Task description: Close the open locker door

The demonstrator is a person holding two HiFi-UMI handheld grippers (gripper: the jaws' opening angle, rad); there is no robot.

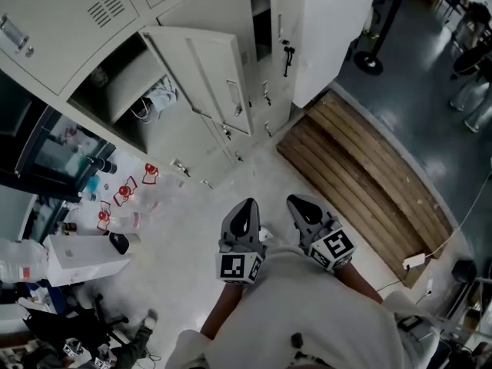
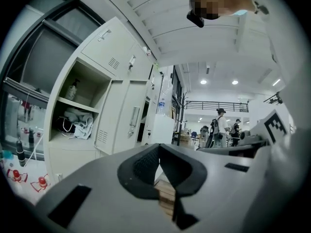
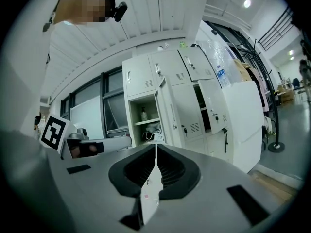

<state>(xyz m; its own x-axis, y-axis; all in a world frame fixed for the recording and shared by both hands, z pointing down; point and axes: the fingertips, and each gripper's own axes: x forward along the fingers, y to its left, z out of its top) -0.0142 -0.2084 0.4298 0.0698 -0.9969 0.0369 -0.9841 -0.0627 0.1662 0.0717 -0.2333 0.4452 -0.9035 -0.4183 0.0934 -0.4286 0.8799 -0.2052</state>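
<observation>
Pale grey locker door (image 1: 206, 75) swung wide open from its compartment; upright handle near its free edge

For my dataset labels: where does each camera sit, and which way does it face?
Head view: on the head, facing steeply down; open locker door, left gripper, right gripper, the person's shirt.
Left gripper view: on the left gripper, along its shut jaws toward the door; right gripper at right.
Right gripper view: on the right gripper, same direction, jaws shut; left gripper at left.
Shared: all show that door.
</observation>
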